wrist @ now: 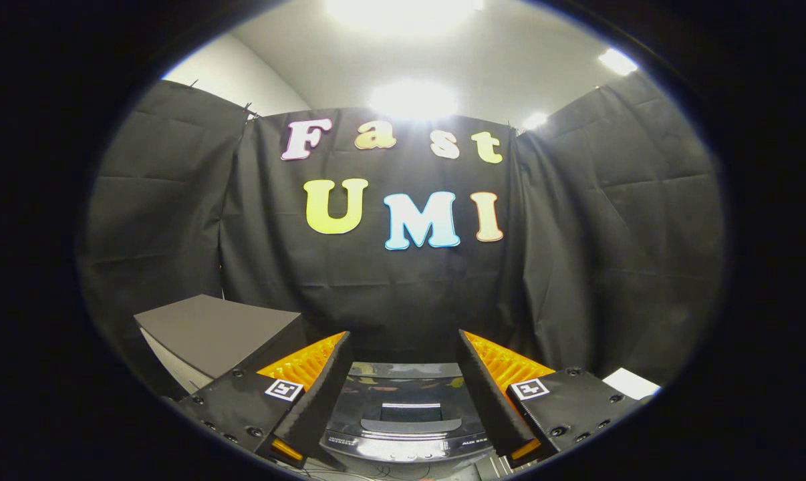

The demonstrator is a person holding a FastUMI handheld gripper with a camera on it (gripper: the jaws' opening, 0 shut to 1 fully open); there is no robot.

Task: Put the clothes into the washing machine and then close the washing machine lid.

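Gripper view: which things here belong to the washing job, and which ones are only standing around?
Belong to the job:
- washing machine, seen between the fingers, its dark lid looks down
- gripper, fingers spread wide, holding nothing

Just standing about:
- dark box, beside the machine, beyond one finger
- white flat thing, beyond the other finger, too small to identify
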